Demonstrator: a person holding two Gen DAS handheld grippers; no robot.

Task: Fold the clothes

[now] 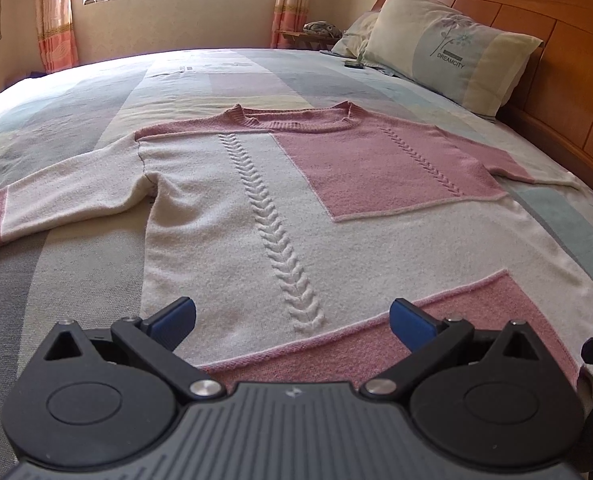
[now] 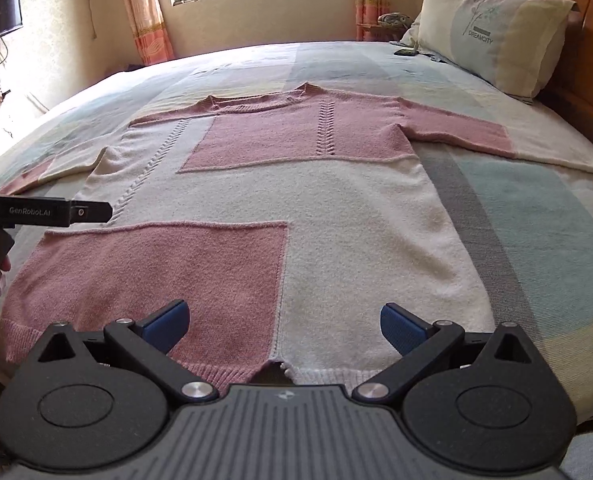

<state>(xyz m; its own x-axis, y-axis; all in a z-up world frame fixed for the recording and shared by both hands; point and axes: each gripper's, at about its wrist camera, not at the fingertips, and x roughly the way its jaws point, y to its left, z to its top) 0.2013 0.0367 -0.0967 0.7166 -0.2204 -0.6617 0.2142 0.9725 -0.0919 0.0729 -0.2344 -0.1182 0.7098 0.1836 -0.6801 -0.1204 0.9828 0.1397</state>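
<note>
While sweater (image 1: 256, 216) lies flat on bed (image 1: 76, 280), grab near hem corners; left gripper (image 1: 292, 322), right gripper (image 2: 284, 326) wide open, empty.

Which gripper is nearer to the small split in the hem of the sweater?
Right. The right gripper hovers directly above the split in the sweater hem, jaws open. The left gripper, also open, is off to the left, over the pink corner.
</note>
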